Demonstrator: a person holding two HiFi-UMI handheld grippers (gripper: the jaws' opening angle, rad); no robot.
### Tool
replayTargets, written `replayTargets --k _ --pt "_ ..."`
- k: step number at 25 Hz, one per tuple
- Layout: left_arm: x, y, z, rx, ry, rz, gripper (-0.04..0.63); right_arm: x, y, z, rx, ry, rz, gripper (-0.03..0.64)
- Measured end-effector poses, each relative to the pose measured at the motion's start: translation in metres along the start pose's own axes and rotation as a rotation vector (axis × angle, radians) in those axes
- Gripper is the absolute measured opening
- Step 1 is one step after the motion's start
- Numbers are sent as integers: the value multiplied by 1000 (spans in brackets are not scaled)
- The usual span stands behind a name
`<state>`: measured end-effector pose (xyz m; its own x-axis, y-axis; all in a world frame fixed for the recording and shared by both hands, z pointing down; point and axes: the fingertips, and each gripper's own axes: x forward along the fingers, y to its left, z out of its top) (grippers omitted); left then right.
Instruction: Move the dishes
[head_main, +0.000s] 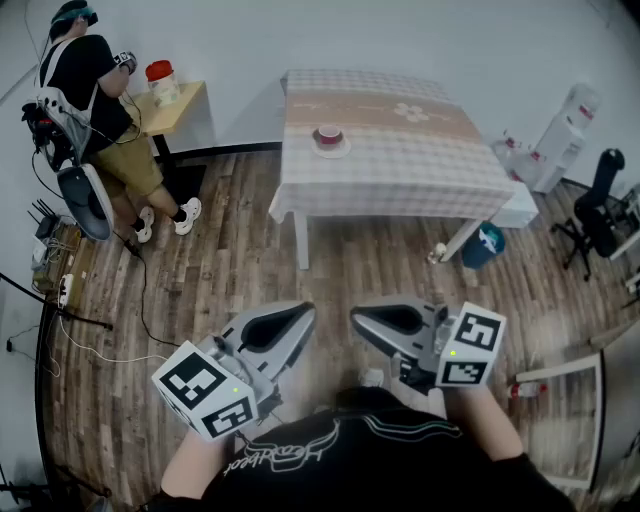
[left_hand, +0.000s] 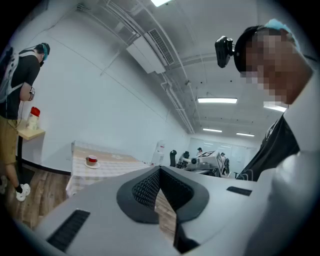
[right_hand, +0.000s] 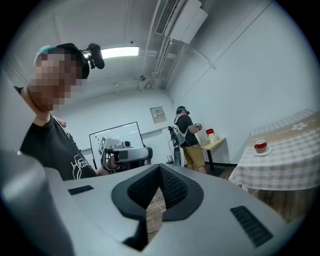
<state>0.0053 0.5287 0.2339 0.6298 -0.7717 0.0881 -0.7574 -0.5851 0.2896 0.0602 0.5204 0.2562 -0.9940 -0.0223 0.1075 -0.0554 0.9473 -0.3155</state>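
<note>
- Left gripper (head_main: 300, 318), right gripper (head_main: 362, 320): jaws together, empty, close to the body.
- Table (head_main: 420, 170): well ahead.
- Cup (head_main: 329, 133) on saucer (head_main: 331, 150), left of table centre.
- Probably light, rigid, fragile, slippery: grip the saucer rim, keep level.

No legible text or labels anywhere.

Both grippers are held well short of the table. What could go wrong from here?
1. The cup sits loose on its saucer; lifting by the saucer alone might tip it off.
2. The left gripper and right gripper are shut and empty; arriving that way could knock the cup.
3. The tablecloth overhangs the edge; snagging it could drag everything.
</note>
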Motion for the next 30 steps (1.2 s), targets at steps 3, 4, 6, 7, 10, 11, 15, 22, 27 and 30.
replayTargets --k 3,4,6,7,10,11,15,22,27,30 --pt "4 2 -6 7 17 7 -5 -2 -2 -1 -3 0 2 11" --pt "5 1 -8 8 20 3 -5 -2 -3 -1 -3 -1 1 11" --pt "8 1 -12 14 28 -4 -5 -3 -6 -4 4 -3 -1 11" --pt "9 0 -14 19 34 -5 -5 -3 -7 -5 10 -4 -2 11" --pt "14 3 -18 19 42 -1 -5 -4 -12 -10 30 -1 -7 11" --pt "16 5 -19 14 44 0 -5 -5 -15 -11 35 1 -10 11" --pt "29 8 -26 -3 63 -7 -5 -10 -28 -16 53 4 -36 11" --pt "62 12 -26 -7 84 -20 -5 -24 -53 -11 96 -26 -7 11" --pt "97 23 -25 -24 103 -19 -5 -38 -85 -4 119 -41 4 11" --pt "125 35 -20 -63 110 -24 -5 -47 -113 9 153 -63 5 11"
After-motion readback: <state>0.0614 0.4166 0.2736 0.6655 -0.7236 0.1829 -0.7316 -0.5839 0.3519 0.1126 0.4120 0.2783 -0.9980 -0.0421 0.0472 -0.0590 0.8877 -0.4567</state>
